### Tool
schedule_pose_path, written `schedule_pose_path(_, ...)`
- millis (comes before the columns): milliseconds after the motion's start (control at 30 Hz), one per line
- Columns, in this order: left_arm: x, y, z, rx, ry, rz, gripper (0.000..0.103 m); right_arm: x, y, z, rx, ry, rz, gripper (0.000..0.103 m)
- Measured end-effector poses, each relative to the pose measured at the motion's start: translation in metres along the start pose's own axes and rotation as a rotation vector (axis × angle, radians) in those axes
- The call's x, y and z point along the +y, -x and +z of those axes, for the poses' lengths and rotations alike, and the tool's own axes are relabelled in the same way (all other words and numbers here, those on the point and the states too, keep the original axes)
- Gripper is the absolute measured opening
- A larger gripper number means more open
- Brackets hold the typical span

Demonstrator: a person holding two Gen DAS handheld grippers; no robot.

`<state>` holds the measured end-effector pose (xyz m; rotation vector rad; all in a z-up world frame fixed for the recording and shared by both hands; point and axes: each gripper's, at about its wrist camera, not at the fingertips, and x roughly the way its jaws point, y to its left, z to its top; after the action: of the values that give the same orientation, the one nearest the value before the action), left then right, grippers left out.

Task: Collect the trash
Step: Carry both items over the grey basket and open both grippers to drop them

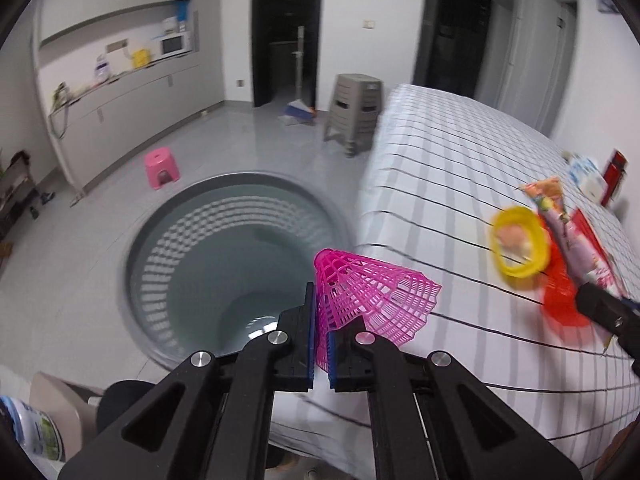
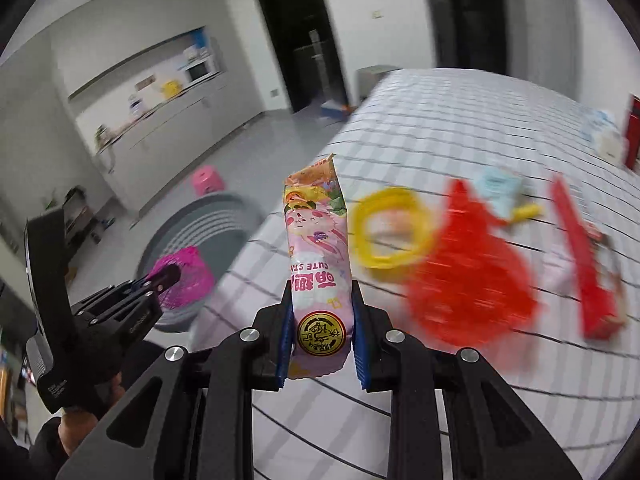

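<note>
Over by the one grey bin [image 1: 236,264], your left gripper [image 1: 320,344] is clamped on one pink mesh cone [image 1: 372,292] at its rim, while your right gripper [image 2: 322,344] pinches one pink snack wrapper [image 2: 320,256] above the table beside it.

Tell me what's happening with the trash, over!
Left gripper shut on pink mesh cup, above the grey bin. Right gripper shut on pink snack wrapper, over the bed. Nothing blocking the bin.

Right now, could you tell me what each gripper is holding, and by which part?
The left gripper pinches the pink mesh cone by its edge; the right gripper clamps the pink snack packet near its lower end.
</note>
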<state>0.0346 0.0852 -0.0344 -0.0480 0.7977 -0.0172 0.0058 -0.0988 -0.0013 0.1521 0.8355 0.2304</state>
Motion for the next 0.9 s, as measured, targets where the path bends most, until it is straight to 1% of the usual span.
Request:
schedule_pose_path(133, 0.037, -0.010, 0.005, 0.020, 0.044, 0.042, 0.005, 0.038, -0.034, 0.014, 0.037, 0.064, 0.056, 0.024)
schedule_pose_path(267, 0.065, -0.018, 0.009, 0.033, 0.069, 0.067, 0.005, 0.072, -0.067, 0.024, 0.085, 0.119, 0.099, 0.024)
schedule_pose_path(400, 0.087, -0.031, 0.010, 0.056, 0.090, 0.086, 0.005, 0.099, -0.094, 0.029, 0.125, 0.156, 0.127, 0.024)
schedule_pose_path(633, 0.113, -0.050, 0.009, 0.083, 0.100, 0.107, 0.005, 0.122, -0.132, 0.032, 0.177, 0.184, 0.145, 0.025)
schedule_pose_path(900, 0.119, -0.069, 0.007, 0.128, 0.113, 0.118, 0.005, 0.127, -0.167, 0.035, 0.232, 0.178, 0.138, 0.025)
